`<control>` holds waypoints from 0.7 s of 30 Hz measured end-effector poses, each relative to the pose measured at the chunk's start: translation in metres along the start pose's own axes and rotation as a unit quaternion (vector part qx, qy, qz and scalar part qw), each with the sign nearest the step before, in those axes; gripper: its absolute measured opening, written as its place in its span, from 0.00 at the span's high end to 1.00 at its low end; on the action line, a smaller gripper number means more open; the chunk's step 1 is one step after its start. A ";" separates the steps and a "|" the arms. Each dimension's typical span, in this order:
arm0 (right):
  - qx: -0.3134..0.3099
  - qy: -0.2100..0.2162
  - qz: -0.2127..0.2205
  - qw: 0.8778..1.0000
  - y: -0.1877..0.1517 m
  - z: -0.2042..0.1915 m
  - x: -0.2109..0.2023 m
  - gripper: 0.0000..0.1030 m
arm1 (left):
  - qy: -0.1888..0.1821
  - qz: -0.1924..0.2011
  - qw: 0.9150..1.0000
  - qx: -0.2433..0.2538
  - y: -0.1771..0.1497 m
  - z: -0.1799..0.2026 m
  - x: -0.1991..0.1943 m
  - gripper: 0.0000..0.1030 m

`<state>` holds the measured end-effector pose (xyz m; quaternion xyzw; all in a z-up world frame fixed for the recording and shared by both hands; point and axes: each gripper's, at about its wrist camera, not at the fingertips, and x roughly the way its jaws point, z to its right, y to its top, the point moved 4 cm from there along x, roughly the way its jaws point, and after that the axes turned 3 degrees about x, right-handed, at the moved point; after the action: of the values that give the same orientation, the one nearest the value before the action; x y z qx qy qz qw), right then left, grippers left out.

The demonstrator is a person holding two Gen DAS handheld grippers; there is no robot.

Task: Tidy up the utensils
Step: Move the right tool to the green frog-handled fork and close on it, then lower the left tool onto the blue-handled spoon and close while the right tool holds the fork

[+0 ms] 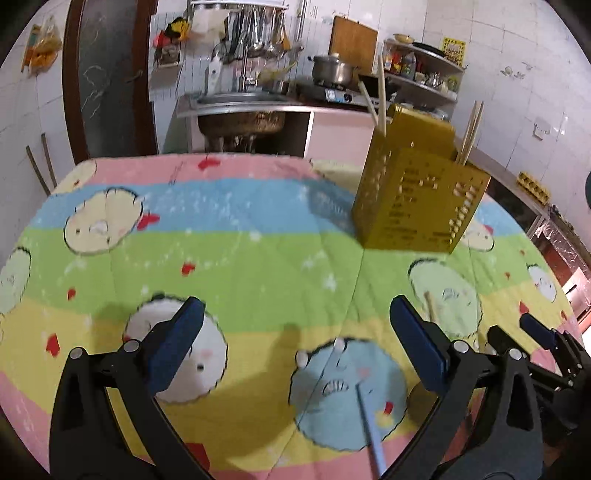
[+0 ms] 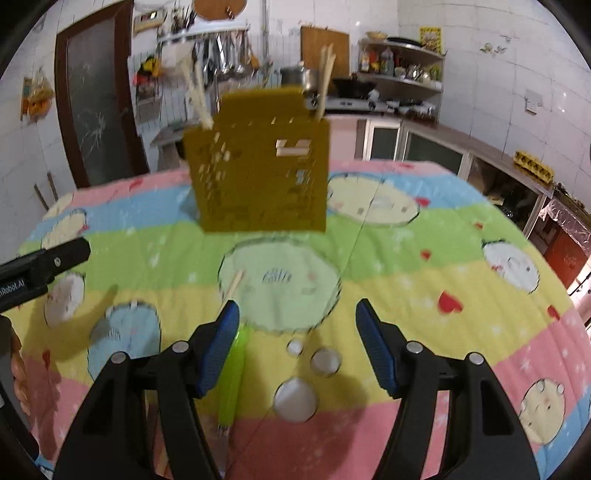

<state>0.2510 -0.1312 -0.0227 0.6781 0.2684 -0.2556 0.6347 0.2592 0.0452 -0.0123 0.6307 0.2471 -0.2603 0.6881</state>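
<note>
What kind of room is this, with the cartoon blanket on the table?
It looks like a home kitchen. A sink stands against the tiled wall, ladles hang on a rack above it, and a metal pot sits on a stove. On the table stands a yellow utensil holder with chopsticks in it.

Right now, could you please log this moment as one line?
left gripper: open, empty | right gripper: open, empty | holder: upright, chopsticks inside | green utensil, chopstick, blue utensil: on cloth

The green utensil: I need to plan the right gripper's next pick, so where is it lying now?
In the right wrist view the green utensil lies flat on the cartoon tablecloth, just beside the right gripper's left finger, below a loose chopstick.
</note>
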 end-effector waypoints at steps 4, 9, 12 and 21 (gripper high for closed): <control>-0.011 -0.007 -0.035 0.999 -0.010 -0.011 0.013 0.38 | 0.009 -0.006 1.000 0.010 -0.010 0.003 0.002 0.05; -0.017 -0.006 -0.058 0.998 -0.015 -0.018 0.020 0.39 | 0.011 -0.013 1.000 0.018 -0.017 0.008 0.003 0.05; -0.027 -0.007 -0.075 0.997 -0.017 -0.024 0.026 0.51 | 0.010 -0.019 1.000 0.014 -0.019 0.009 0.003 0.05; -0.032 0.017 -0.075 0.997 -0.017 -0.026 0.027 0.83 | 0.005 -0.056 0.998 0.002 -0.034 0.013 0.012 0.05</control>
<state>0.2592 -0.1036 -0.0523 0.6396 0.3372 -0.2826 0.6303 0.2458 0.0289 -0.0446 0.6186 0.2850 -0.2961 0.6697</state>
